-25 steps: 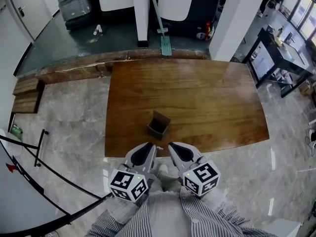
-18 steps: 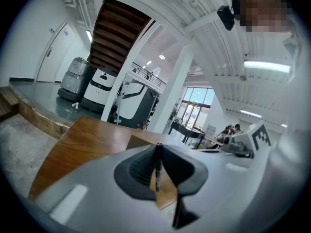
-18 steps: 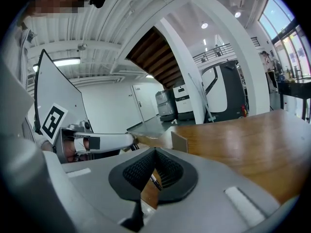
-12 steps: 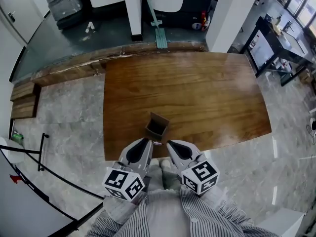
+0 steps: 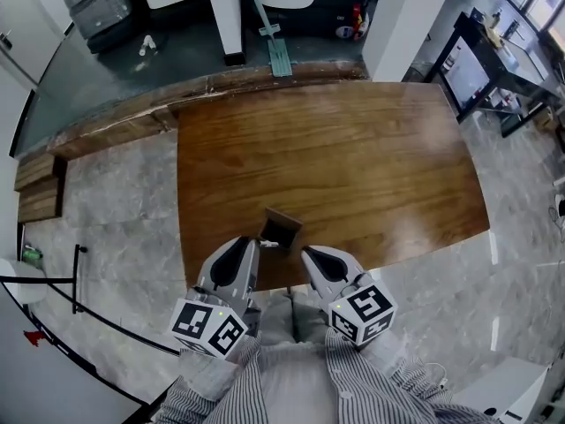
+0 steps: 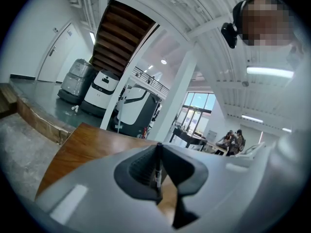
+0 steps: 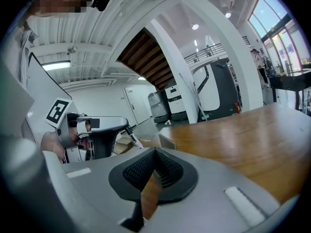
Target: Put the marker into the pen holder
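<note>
The marker (image 6: 157, 168) is a thin dark stick pinched between the two jaws of the left claw (image 5: 250, 243), lying along the line where they meet. The jaws are closed hard on it, with no gap to either side. From above, only a short pale end of it (image 5: 268, 244) pokes out past the claw tip. That end sits just beside the near corner of the pen holder (image 5: 281, 228), though I cannot tell whether the two touch. The right gripper view shows the same thing side on: the marker (image 7: 131, 136) slants out of the left claw over the front edge of the surface.

The pen holder is a small brown open-topped box standing on the wooden surface (image 5: 371, 166), close to the edge nearest the person and a little left of the middle. Its dark inside shows from above.

The right claw (image 5: 307, 253) hangs just off that same edge, to the right of the pen holder. Its jaws are drawn together at the tips and have hold of nothing — only wood shows through the slit lower down.

The two claws sit near each other, angled inward toward the box. Behind them are the person's striped sleeves (image 5: 380, 387), and grey marble floor (image 5: 106, 201) lies all round the surface.
</note>
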